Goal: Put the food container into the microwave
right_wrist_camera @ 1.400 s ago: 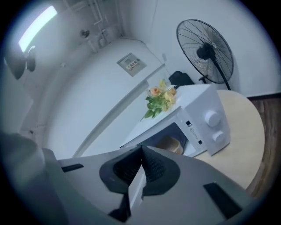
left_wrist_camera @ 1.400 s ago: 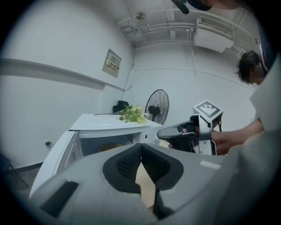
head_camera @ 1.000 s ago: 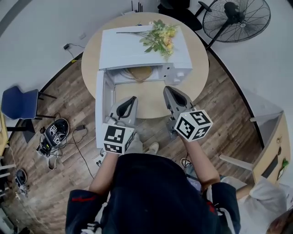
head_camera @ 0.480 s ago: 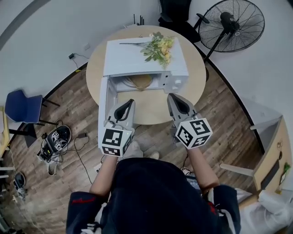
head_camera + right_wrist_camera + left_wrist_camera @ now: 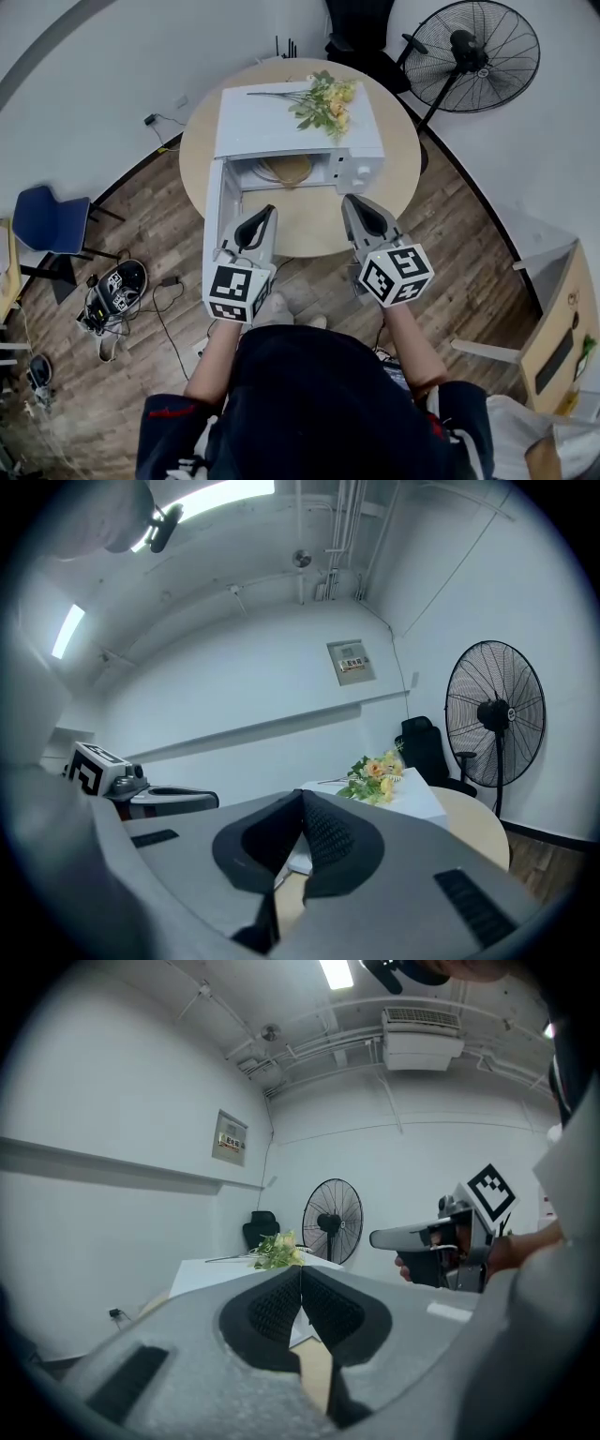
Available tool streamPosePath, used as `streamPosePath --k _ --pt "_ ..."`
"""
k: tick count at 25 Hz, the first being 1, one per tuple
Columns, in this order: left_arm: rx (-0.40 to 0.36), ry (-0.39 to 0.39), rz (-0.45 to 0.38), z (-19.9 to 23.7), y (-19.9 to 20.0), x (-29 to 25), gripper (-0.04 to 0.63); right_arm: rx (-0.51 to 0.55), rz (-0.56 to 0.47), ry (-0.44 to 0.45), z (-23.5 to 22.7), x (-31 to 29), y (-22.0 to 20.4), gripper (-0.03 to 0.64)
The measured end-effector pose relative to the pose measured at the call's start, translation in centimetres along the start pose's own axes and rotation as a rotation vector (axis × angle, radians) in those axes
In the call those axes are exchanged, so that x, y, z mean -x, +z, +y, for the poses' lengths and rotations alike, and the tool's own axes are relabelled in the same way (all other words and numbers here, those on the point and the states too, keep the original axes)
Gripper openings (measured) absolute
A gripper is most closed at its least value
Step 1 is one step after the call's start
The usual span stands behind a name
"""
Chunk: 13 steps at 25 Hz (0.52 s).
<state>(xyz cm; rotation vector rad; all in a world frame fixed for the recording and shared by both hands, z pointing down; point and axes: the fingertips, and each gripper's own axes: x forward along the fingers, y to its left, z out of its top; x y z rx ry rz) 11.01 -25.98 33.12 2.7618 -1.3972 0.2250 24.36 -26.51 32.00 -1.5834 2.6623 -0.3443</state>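
A white microwave stands on a round wooden table, its door swung open to the left. Inside the cavity lies a tan, round food container, only partly visible under the top. My left gripper hovers over the table's near edge by the open door, shut and empty. My right gripper is level with it in front of the control panel, also shut and empty. In the left gripper view the jaws meet with nothing between them. In the right gripper view the jaws are also closed.
A bunch of yellow flowers lies on top of the microwave. A standing fan is at the back right, a black chair behind the table, a blue chair at the left. Cables and gear lie on the wooden floor.
The head view has shifted a little, so the table sits slightly further right and down. Both grippers stay shut in about the same place before the microwave.
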Motion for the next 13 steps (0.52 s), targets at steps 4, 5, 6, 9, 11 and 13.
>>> streamPosePath --k 4,5,6,9,11,13 --pt "0.018 -0.001 -0.008 0.1 0.1 0.2 0.017 -0.005 -0.004 0.000 0.0 0.1 0.0 0.009" --pt "0.019 -0.001 -0.011 0.1 0.2 0.2 0.017 -0.003 -0.005 0.001 0.1 0.1 0.1 0.009" --pt "0.021 -0.001 -0.016 0.1 0.4 0.3 0.017 0.000 -0.008 0.000 0.1 0.2 0.2 0.009" --pt "0.023 0.003 -0.026 0.2 1.0 0.4 0.017 -0.007 -0.019 -0.002 0.1 0.3 0.3 0.009" --pt "0.023 0.004 -0.031 0.3 1.2 0.4 0.017 -0.013 -0.025 -0.003 0.1 0.4 0.4 0.009" --pt "0.022 0.005 -0.034 0.3 1.3 0.5 0.017 -0.015 -0.027 -0.002 0.1 0.5 0.4 0.009"
